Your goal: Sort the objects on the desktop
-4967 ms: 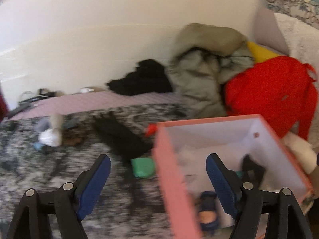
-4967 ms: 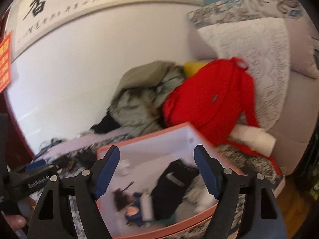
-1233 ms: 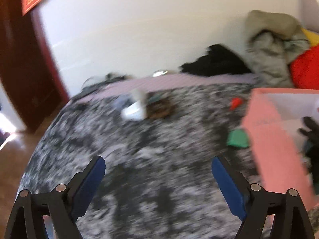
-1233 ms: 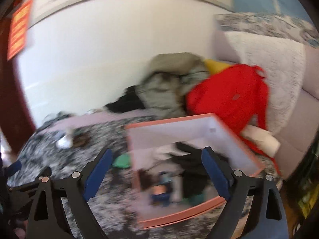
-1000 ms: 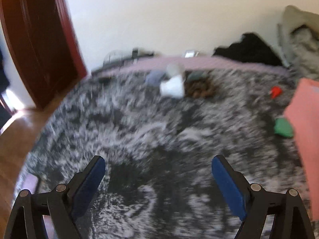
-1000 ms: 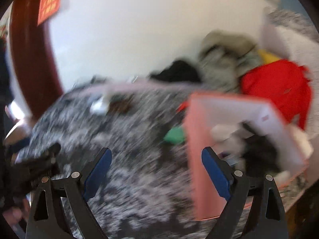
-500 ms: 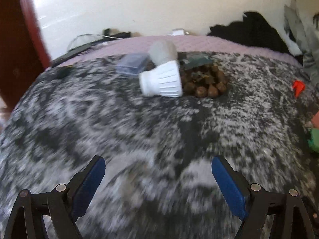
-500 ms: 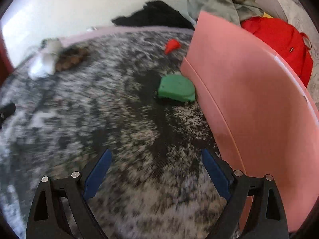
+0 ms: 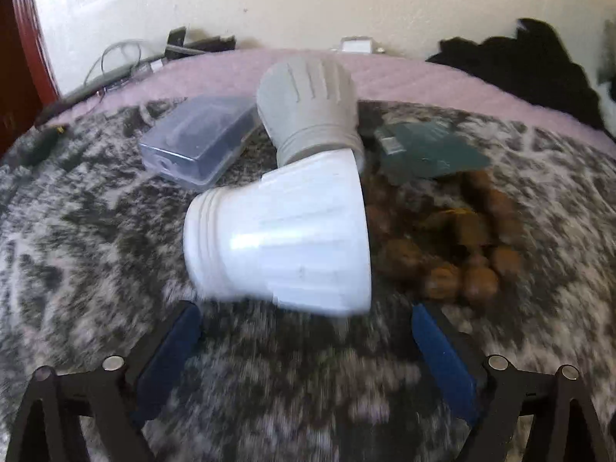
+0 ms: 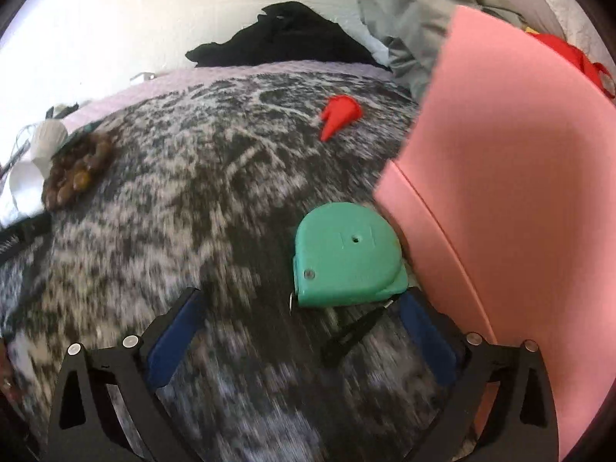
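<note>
Both approaching pickups: the left gripper (image 9: 306,327) gapes before the ribbed white plastic cup (image 9: 281,242), the right gripper (image 10: 296,313) wide around the green plastic tape measure (image 10: 346,256), needing closure next.

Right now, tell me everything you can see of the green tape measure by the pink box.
The green tape measure is a rounded, matte plastic case lying flat on the mottled grey blanket, its screw and small centre hole facing up. A metal tab shows at its lower left corner. It sits close against the pink box; actual contact is unclear. The right hand-held gripper is open just short of it, not touching.
</note>
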`<state>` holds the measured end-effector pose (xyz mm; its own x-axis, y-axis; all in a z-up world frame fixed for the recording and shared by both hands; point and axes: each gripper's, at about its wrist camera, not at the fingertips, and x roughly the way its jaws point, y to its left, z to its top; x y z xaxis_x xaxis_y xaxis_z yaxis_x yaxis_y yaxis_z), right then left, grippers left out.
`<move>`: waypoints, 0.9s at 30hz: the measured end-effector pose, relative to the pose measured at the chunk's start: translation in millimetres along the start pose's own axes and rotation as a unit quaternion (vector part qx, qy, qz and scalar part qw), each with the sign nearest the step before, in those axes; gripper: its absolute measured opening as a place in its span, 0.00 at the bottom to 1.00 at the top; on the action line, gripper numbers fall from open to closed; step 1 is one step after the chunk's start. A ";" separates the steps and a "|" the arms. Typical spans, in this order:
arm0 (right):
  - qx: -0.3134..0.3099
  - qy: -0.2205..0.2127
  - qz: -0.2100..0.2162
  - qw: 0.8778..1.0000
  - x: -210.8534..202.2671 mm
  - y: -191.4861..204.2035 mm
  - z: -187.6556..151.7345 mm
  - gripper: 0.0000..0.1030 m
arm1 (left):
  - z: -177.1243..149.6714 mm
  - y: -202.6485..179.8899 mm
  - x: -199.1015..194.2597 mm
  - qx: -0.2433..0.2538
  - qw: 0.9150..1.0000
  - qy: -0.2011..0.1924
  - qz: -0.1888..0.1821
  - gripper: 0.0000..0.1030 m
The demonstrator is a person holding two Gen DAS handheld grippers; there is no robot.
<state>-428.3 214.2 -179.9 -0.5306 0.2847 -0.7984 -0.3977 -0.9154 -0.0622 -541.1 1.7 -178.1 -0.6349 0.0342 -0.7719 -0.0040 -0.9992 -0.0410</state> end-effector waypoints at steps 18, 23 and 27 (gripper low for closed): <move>-0.030 0.018 0.083 0.996 -17.0 8.6 5.0 0.00 | -17.6 1.8 -92.8 0.024 0.992 -0.117 0.030 0.58; 0.028 0.045 0.161 0.985 -54.0 -14.6 -3.7 0.00 | -39.5 22.0 -145.1 0.005 0.993 -0.111 0.037 0.58; 0.038 0.033 0.206 0.977 -94.5 -24.2 -17.3 0.00 | -68.5 39.7 -187.4 -0.021 0.993 -0.113 0.039 0.58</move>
<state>-355.6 204.5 -113.3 -0.6090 -0.1243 -0.7834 -0.2172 -0.9238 0.3154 -369.4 -42.8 -78.6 -0.7892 -0.0546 -0.6117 0.0813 -0.9966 -0.0159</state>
